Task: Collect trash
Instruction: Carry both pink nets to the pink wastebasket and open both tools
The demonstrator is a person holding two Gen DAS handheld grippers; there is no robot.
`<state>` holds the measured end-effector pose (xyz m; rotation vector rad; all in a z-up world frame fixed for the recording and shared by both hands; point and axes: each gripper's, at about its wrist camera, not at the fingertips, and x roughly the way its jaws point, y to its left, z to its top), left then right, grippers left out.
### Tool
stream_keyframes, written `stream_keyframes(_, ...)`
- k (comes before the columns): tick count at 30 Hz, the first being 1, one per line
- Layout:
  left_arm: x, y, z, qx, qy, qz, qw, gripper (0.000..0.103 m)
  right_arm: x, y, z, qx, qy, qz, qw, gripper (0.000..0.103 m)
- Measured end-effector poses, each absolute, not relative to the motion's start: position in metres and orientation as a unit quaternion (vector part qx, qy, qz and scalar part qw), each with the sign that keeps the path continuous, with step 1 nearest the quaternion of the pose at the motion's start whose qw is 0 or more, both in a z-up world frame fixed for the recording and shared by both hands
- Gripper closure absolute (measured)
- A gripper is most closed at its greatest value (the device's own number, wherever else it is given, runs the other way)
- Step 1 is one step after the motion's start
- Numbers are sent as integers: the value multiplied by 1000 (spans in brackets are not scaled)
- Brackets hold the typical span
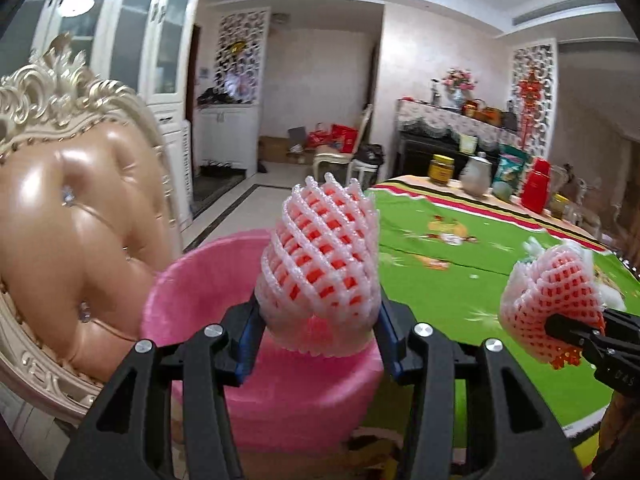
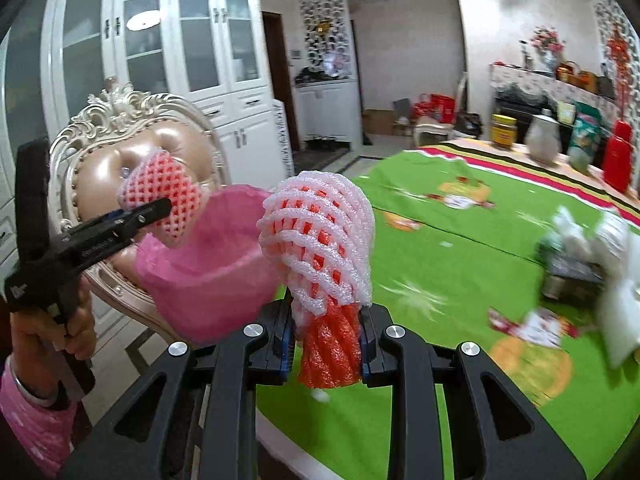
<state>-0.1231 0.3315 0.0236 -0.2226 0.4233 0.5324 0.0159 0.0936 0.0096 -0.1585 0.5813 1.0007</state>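
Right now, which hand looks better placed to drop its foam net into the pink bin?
Left, probably. The left gripper holds its net right over the bin; the right gripper's net hangs beside it, above the table.

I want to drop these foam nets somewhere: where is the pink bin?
The pink bin sits left of the green table, before the ornate chair, just beyond the left gripper.

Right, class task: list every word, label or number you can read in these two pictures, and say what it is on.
Nothing reads clearly.
Print on the left hand-held gripper: too blurred.
Marking on the right hand-held gripper: too small.
Label on the yellow jar: blurred.
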Motion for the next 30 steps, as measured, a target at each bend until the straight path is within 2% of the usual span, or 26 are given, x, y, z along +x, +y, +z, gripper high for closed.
stream_keyframes(14, -105, 392, -23, -126, 269, 305, 905, 50, 22, 208, 6, -74, 296, 534, 788, 78)
stream_keyframes(17, -103, 402, -30, -131, 271, 308, 903, 48, 24, 229, -1, -81, 305, 540, 780, 74)
stream_keyframes(18, -103, 406, -32, -132, 271, 311, 901, 45, 24, 234, -3, -84, 305, 541, 779, 71)
stream_keyframes(20, -106, 407, -34, -132, 268, 317, 900, 39, 24, 243, -9, -94, 305, 541, 778, 56)
stream_keyframes(21, -108, 410, -35, -130, 267, 323, 899, 35, 24, 245, -11, -94, 305, 541, 778, 39)
stream_keyframes(22, -110, 409, -33, -129, 266, 327, 898, 32, 24, 245, -12, -88, 303, 545, 777, 28)
stream_keyframes(27, -116, 409, -29, -118, 260, 345, 894, 24, 22, 237, -12, -91, 291, 542, 783, 28)
stream_keyframes(29, -119, 406, -25, -113, 256, 355, 892, 18, 22, 226, -10, -89, 286, 538, 788, 28)
stream_keyframes(30, -121, 402, -22, -107, 250, 362, 892, 12, 23, 220, -8, -87, 284, 534, 791, 28)
